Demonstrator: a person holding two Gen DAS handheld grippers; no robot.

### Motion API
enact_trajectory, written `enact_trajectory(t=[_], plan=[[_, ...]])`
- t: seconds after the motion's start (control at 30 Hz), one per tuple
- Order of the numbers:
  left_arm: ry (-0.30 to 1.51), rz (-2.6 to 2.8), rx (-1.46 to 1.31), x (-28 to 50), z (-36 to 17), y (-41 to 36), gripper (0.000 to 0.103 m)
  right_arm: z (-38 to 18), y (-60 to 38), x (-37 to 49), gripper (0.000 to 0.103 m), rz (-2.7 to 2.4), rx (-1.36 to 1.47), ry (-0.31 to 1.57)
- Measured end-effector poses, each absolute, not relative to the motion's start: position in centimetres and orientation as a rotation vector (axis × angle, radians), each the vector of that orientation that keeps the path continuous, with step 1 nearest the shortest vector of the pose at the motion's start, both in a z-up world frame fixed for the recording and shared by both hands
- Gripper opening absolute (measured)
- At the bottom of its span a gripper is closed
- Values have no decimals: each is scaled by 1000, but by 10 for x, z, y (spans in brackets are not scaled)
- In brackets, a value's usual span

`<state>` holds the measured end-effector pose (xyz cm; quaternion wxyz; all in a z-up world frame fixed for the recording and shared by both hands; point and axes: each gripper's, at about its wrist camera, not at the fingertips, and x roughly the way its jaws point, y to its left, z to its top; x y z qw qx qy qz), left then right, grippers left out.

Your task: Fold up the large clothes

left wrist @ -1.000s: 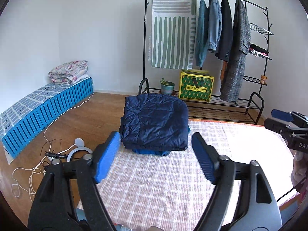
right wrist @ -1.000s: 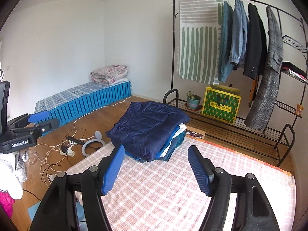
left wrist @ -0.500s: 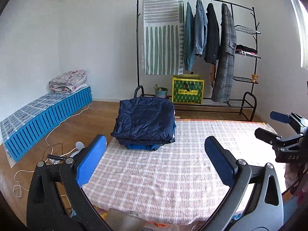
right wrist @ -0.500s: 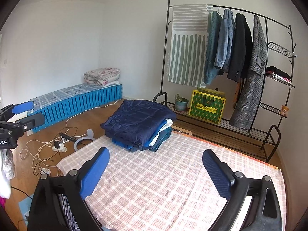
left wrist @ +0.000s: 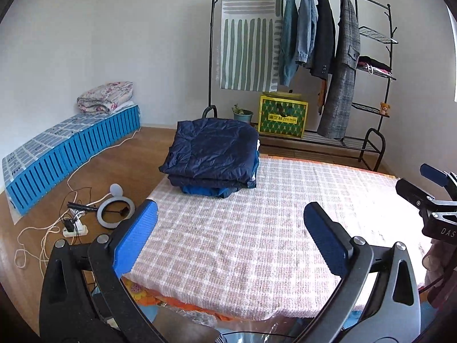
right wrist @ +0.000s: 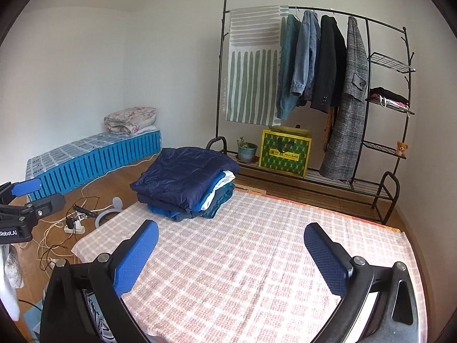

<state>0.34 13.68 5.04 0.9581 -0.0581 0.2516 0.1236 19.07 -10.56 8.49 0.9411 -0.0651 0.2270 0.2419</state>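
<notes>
A stack of folded clothes, with a dark navy puffer jacket (left wrist: 212, 151) on top, rests at the far left corner of the table, which a pink checked cloth (left wrist: 257, 228) covers. The same jacket (right wrist: 182, 174) shows in the right wrist view above blue and white folded layers. My left gripper (left wrist: 228, 238) stands open over the table's near edge, nothing between its blue pads. My right gripper (right wrist: 231, 253) is open too, well short of the stack. Each gripper shows at the edge of the other's view: the right gripper (left wrist: 437, 188) and the left gripper (right wrist: 25, 200).
A black clothes rack (left wrist: 302, 57) with hanging coats and a striped towel stands behind the table. A green box (left wrist: 282, 118) and a potted plant (left wrist: 242, 113) sit on its base. Cables, a power strip (left wrist: 74, 230) and a ring light lie on the wooden floor at left, beside a blue mattress (left wrist: 71, 151).
Both grippers pulled back from the folded stack toward the table's near edge, so the stack looks smaller and farther. Both sets of jaws spread wider apart.
</notes>
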Motion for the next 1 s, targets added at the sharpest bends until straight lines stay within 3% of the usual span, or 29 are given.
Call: enact_trajectory(t=[1.0], plan=[[497, 252, -115, 3, 50, 131, 103, 76, -114, 190, 103, 465, -92, 506]])
